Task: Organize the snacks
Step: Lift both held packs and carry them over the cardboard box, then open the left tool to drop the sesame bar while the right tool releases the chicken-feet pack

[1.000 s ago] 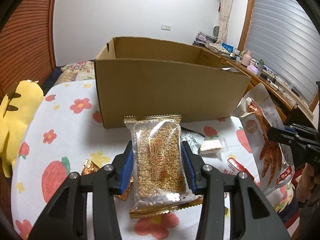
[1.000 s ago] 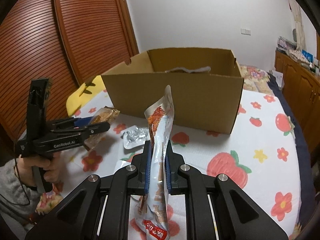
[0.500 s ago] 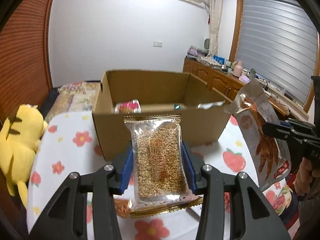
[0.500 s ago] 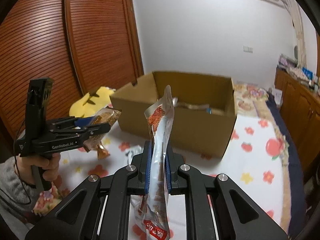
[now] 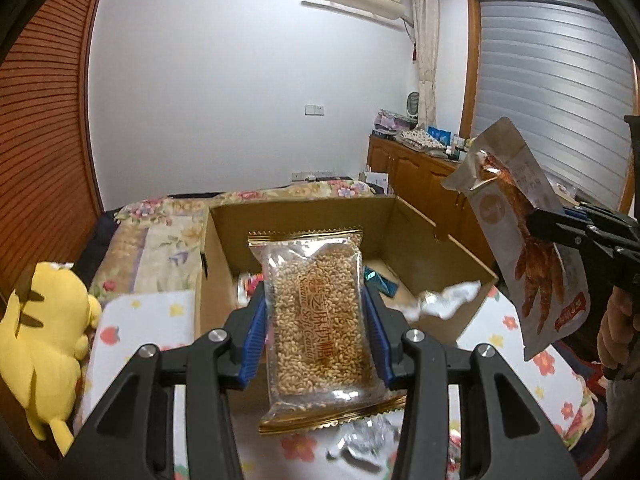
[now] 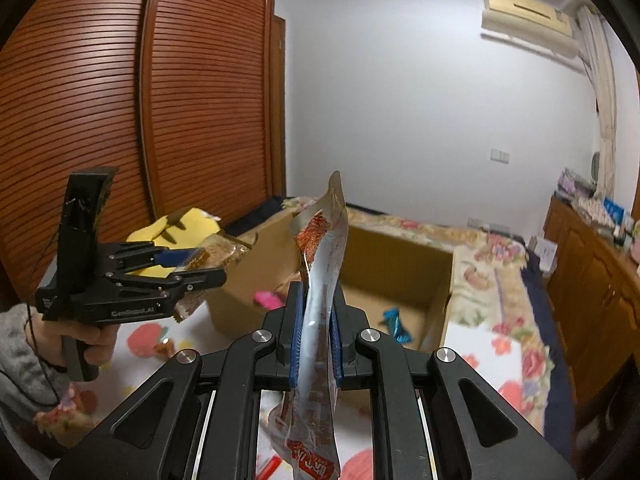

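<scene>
My left gripper [image 5: 315, 334] is shut on a clear sesame candy pack [image 5: 316, 312] with gold edges, held above the near wall of the open cardboard box [image 5: 420, 236]. My right gripper [image 6: 316, 336] is shut on a tall chicken-feet snack pouch [image 6: 320, 280], held upright before the box [image 6: 396, 268]. The pouch [image 5: 520, 240] and right gripper show at the right of the left wrist view; the left gripper [image 6: 188, 268] with its pack shows at the left of the right wrist view. Inside the box lie a pink packet [image 6: 266, 299], a blue packet [image 6: 394, 320] and a silvery wrapper [image 5: 444, 304].
The box stands on a bed with a flower and strawberry sheet [image 5: 140, 320]. A yellow plush toy [image 5: 40, 340] lies at the left edge. Loose wrappers [image 5: 360, 444] lie on the sheet below my left gripper. A wooden wardrobe [image 6: 120, 120] stands left, a cabinet [image 5: 420, 176] right.
Both grippers rose with their packs and moved toward the box; the box interior now shows below them, where a second ago only its outer wall showed.
</scene>
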Motion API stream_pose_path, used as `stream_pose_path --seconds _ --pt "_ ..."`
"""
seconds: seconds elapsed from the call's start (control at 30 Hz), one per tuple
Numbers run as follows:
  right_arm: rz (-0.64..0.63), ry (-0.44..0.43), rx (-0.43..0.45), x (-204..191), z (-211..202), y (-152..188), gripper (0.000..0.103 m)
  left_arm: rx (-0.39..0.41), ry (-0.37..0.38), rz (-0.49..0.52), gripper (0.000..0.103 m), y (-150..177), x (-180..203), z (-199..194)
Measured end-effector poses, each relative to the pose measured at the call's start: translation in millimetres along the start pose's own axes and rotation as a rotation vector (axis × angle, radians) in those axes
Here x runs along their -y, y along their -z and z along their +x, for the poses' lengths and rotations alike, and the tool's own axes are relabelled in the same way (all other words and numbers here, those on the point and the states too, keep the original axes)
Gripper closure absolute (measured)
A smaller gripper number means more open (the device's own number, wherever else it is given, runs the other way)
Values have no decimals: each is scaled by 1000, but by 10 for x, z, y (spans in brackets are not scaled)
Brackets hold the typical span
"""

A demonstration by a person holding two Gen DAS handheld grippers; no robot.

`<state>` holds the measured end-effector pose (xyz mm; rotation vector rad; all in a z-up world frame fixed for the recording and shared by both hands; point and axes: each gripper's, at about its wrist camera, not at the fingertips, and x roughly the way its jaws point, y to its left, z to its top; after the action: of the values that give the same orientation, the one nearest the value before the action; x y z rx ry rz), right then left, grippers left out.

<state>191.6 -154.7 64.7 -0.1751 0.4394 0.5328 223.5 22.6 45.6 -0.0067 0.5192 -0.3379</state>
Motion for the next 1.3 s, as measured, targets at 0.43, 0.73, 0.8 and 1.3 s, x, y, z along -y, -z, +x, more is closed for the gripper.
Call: stream_pose_path --seconds 0.43,0.73,0.8,1.3 --pt "-42 59 35 351 430 -367 94 -28 -5 -14 59 -181 -277 520" --pt "-64 117 -30 438 890 -260 94 -79 -1 -13 59 -113 -264 797" --pt "-58 113 -39 450 927 -237 94 -90 -7 -10 58 -96 -252 842" --pt "-89 117 -45 417 1061 -216 94 -125 -10 -28 41 -17 -234 947"
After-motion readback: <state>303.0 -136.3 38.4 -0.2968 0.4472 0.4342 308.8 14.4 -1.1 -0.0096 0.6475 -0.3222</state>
